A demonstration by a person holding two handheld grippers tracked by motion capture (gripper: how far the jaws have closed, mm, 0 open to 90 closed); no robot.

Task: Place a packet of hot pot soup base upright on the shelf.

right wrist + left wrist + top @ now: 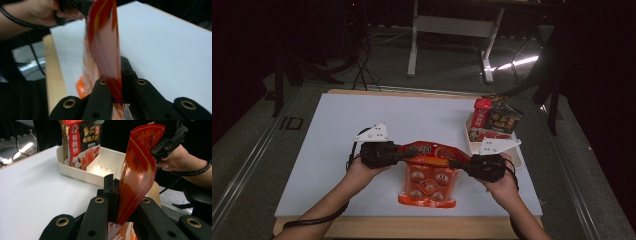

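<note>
In the high view, the left hand-held gripper (pixel 409 152) and the right hand-held gripper (pixel 454 162) each pinch a top corner of the red snack bag (pixel 428 181), which hangs over the white worktop (pixel 362 130) toward 6 o'clock, with a cream tray (pixel 518 150) of packets at 2 o'clock. In the left hand-held gripper view, its jaws are clamped on the bag's edge (pixel 135 177), the tray (pixel 100 167) beyond at 11 o'clock. In the right hand-held gripper view, its jaws are clamped on the blurred bag (pixel 105 50).
</note>
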